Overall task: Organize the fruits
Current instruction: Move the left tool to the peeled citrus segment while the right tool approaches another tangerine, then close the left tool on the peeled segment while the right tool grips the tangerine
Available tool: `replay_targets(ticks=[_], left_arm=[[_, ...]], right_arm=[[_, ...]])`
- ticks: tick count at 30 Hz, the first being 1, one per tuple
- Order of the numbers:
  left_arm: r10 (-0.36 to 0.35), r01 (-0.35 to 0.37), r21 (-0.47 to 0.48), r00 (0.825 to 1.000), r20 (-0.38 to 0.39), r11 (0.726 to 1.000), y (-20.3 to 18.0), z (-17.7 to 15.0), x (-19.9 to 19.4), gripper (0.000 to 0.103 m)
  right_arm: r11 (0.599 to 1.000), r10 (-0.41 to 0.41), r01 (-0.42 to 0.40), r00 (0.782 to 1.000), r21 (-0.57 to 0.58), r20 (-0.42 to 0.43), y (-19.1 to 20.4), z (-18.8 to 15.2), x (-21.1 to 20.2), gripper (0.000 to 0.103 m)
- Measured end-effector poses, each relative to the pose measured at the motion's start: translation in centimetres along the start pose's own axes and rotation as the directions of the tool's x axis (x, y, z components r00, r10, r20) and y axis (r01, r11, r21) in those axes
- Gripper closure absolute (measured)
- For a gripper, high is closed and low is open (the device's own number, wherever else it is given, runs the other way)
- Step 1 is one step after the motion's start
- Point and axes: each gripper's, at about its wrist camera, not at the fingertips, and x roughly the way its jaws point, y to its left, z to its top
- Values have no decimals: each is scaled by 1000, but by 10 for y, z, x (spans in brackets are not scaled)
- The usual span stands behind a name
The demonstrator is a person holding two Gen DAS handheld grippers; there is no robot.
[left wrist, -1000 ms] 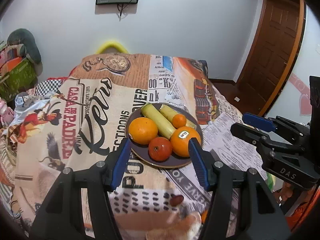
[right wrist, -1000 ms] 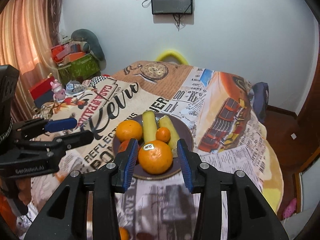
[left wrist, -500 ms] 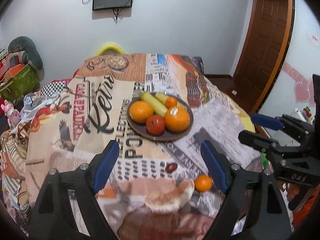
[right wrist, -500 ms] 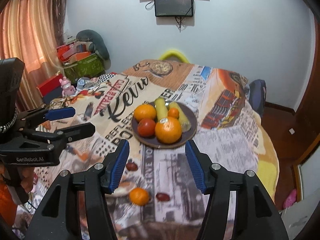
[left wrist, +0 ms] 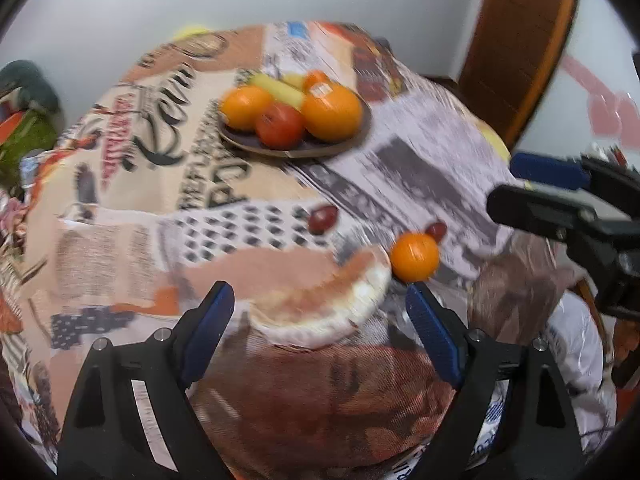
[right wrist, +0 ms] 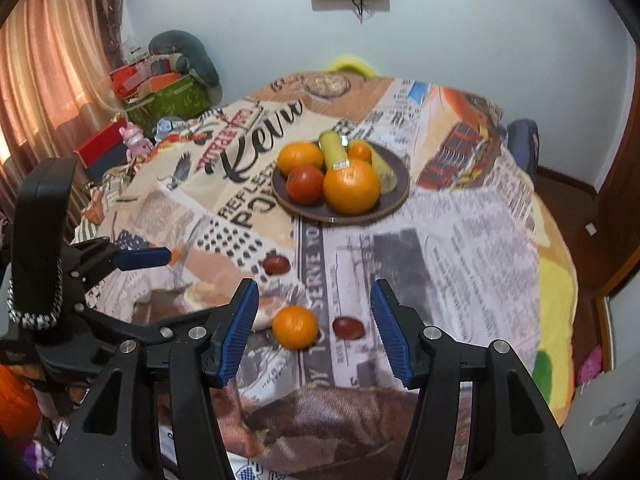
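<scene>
Both blue-padded claws, left (left wrist: 318,330) and right (right wrist: 314,330), have just been opening and hang empty over a small loose orange mandarin (right wrist: 295,327) on the newsprint-patterned desk (right wrist: 460,248).

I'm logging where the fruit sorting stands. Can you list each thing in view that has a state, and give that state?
Dark round plate: loaded, holding oranges, a tomato and yellow-green fruit.
Small loose orange: on the cloth, off the plate, ungripped.
Two dark red oval fruits: loose on the cloth.
Pale shallow bowl: on the cloth, between the left fingers, untouched.
Left gripper: open, empty.
Right gripper: open, empty, around the loose orange.
</scene>
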Motion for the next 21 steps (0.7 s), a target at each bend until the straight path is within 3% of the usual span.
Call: replay_targets(ticks=[6, 10, 12, 18, 21], left_arm=[[53, -51, 27, 997, -61, 998, -2, -4, 33, 15], [26, -27, -43, 999, -40, 999, 14, -2, 40, 16], [34, -36, -86, 999, -31, 996, 24, 1, 42, 28], [17, -20, -193, 1000, -20, 981, 50, 6, 42, 54], [13, -16, -187, 1000, -16, 982, 51, 4, 42, 56]], right_arm=[[999, 24, -22, 999, 31, -47, -6, -10, 14, 48], [999, 39, -36, 997, 40, -72, -6, -15, 23, 48], [998, 49, -45, 995, 42, -85, -6, -16, 28, 48], [996, 92, -88, 987, 33, -131, 2, -19, 46, 51], [992, 123, -120, 977, 29, -172, 6, -22, 57, 59]])
